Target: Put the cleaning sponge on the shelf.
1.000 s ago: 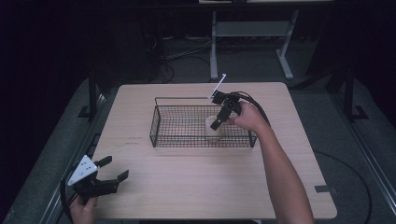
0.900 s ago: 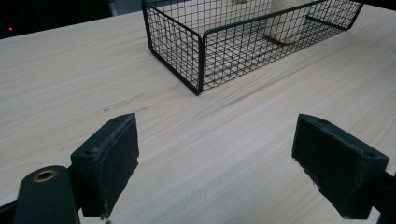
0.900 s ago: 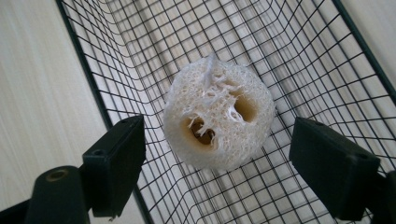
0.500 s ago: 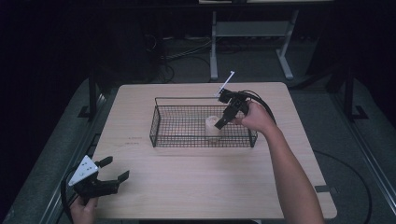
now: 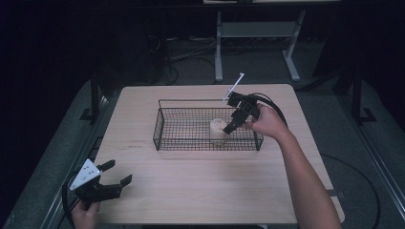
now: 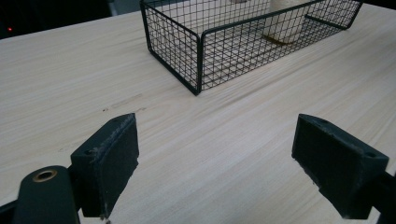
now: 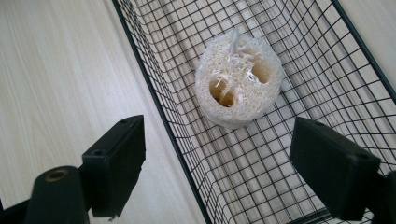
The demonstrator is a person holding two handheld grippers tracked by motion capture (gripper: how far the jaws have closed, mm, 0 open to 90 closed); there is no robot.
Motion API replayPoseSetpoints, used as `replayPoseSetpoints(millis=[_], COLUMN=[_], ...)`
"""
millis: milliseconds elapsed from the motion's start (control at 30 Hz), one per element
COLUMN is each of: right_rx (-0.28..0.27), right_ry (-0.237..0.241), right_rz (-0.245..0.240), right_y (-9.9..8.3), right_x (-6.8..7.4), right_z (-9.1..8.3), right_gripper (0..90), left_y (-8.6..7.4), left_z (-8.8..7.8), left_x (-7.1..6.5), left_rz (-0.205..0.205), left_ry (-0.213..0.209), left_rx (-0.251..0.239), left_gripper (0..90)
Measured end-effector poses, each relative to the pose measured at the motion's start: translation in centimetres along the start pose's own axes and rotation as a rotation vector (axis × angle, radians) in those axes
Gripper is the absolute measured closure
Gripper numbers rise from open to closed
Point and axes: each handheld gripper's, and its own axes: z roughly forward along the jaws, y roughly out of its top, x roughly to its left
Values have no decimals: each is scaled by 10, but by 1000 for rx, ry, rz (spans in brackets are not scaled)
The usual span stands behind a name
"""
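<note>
While the right tool (image 5: pixel 232 125) hangs with jaws spread above it, the loofah (image 7: pixel 238 91) stands in the wire basket (image 5: pixel 167 119) on the surface, likely light, springy and coarse, best pinched across its curved sides.

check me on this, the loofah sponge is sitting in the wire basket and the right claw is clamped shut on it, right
Not quite. The loofah sponge does sit in the wire basket, but the right claw is open, not clamped on it. The right gripper view shows its two jaws spread wide apart above the basket, with the sponge lying free beyond them, touched by neither.
</note>
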Motion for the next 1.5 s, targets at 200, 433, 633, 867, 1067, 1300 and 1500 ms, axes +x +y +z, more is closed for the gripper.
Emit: replayPoseSetpoints(millis=[200, 433, 633, 867, 1067, 1300, 1500], right_rx=[-2, -7, -7, -17, -18, -18, -14], right_ry=[3, 12, 11, 15, 12, 12, 12], right_rz=[-2, -6, -9, -5, 1, 2, 5], right_y=[-3, -12, -19, -29, -37, -45, -52], right_x=[5, 10, 12, 16, 17, 20, 22], right_z=[-3, -4, -5, -7, -9, -10, -10], right_gripper=[178, 178, 177, 177, 177, 177, 177], left_y=[0, 0, 0, 0, 0, 0, 0], left_z=[0, 0, 0, 0, 0, 0, 0], left_x=[0, 0, 0, -1, -1, -1, -1], left_rz=[2, 1, 1, 4, 5, 5, 8], left_ry=[1, -1, 1, 1, 1, 2, 1], left_rx=[0, 0, 1, 3, 4, 6, 8], left_gripper=[139, 140, 139, 139, 139, 140, 139])
